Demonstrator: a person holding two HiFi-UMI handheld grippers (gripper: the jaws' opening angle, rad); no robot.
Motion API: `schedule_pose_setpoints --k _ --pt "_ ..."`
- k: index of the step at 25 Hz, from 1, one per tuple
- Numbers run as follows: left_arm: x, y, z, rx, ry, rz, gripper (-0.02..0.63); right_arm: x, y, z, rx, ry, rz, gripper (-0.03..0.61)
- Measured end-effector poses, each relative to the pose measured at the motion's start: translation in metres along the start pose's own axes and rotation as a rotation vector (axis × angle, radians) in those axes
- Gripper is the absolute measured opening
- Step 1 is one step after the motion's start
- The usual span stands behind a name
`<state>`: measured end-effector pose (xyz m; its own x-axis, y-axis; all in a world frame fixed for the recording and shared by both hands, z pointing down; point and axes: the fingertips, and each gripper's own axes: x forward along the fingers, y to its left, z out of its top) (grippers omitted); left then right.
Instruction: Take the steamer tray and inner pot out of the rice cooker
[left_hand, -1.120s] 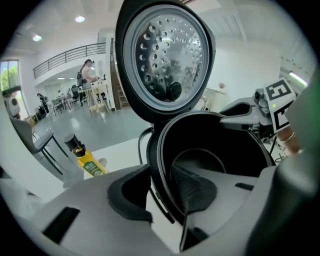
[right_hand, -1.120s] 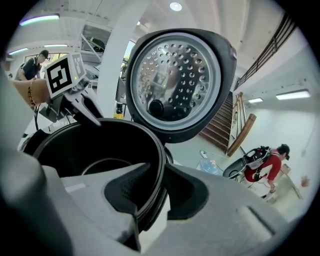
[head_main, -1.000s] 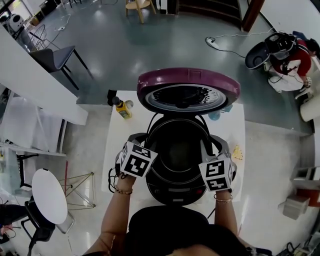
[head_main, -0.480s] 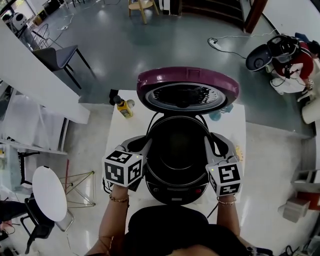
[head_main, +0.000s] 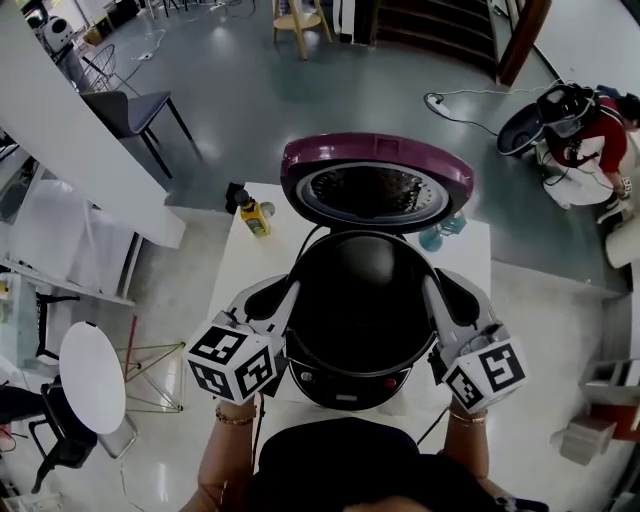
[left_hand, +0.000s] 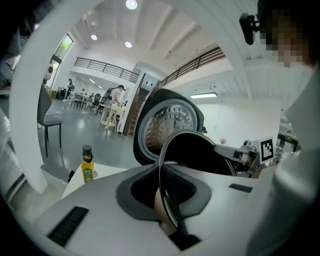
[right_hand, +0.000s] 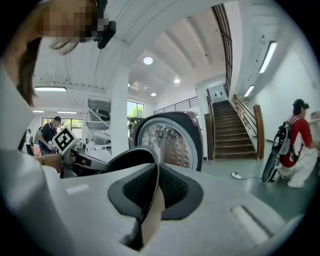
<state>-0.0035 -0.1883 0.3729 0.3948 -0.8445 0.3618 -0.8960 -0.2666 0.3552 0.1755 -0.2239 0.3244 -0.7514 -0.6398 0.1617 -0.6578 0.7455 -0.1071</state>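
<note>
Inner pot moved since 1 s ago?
Yes. The inner pot has come up toward the camera. It looks larger and now covers more of the rice cooker, whose front panel has stayed in place.

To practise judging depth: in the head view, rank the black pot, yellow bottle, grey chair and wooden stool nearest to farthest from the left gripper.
1. Black pot, in the left gripper.
2. Yellow bottle, table's far-left corner.
3. Grey chair, upper left.
4. Wooden stool, top edge.

Beside the left gripper (head_main: 288, 295), the inner pot (head_main: 358, 300) hides the rice cooker (head_main: 345, 385) cavity; the bottle (head_main: 253, 216) label is illegible.
</note>
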Motion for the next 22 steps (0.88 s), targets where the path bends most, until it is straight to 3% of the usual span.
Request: schedule_pose_setpoints --k 3,6,14,22 --pt "-0.018 -0.009 0.015 0.013 -0.083 0.002 0.025 -0.009 0.01 0.019 -0.006 -0.063 0.032 0.029" --pt "-0.039 -0.012 0.023 0.026 -0.113 0.021 0.025 -0.013 0.026 0.029 -0.01 -0.085 0.059 0.029" --pt "-0.09 0.007 0.03 0.042 -0.111 0.055 0.025 -0.006 0.073 0.033 0.06 -0.06 0.085 0.029" --pt "-0.155 0.073 0.034 0.007 -0.097 0.051 0.025 0.038 0.156 0.045 0.048 -0.11 0.08 0.029"
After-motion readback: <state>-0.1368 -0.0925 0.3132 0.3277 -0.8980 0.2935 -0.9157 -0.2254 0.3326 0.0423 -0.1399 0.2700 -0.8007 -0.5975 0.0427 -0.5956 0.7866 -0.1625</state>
